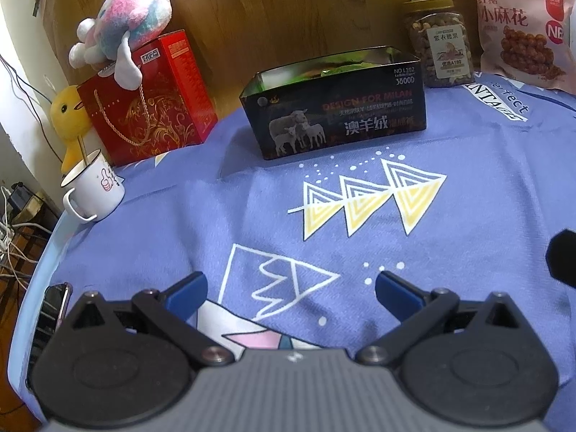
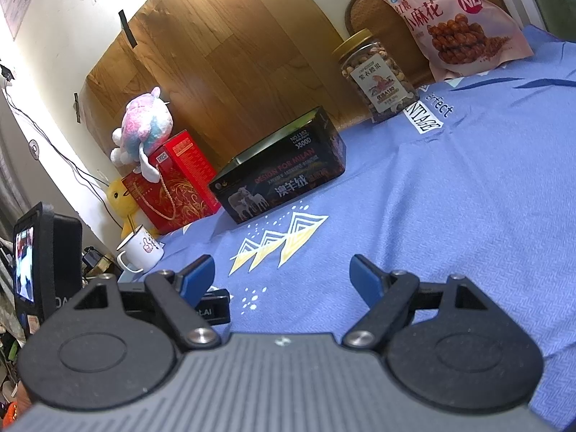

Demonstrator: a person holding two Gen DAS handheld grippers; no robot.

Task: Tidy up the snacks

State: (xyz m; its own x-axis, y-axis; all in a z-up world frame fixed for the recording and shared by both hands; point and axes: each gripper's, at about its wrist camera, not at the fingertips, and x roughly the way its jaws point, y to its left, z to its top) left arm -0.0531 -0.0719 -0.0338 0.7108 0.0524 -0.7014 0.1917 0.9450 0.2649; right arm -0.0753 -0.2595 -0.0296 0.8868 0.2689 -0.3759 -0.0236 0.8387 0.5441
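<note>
The left gripper is hovering low over the blue printed cloth, its blue-tipped tongs spread wide and pinching nothing. The right gripper is hanging over the same cloth in the same way, tongs spread and empty. In the right wrist view, part of the other gripper's body with its small lit screen is showing at the left edge.

At the near left edge of the table a dark phone is lying flat. Further in, a white enamel mug is standing upright with a stick poking out of it.

Toward the middle of the cloth an open black box printed with sheep is sitting upright; something greenish is showing inside it, too dim to identify. Left of the box, a red gift box with a rope handle is standing near the wall, a pink-and-blue plush toy is lying on top of it, and a yellow plush is leaning just beside it.

At the far right, the snacks are waiting outside the black box: a clear nut jar with a gold lid is standing upright just beyond the cloth's edge, and a pink snack bag is propped up beside it, further right. A wooden board is backing the whole scene.
</note>
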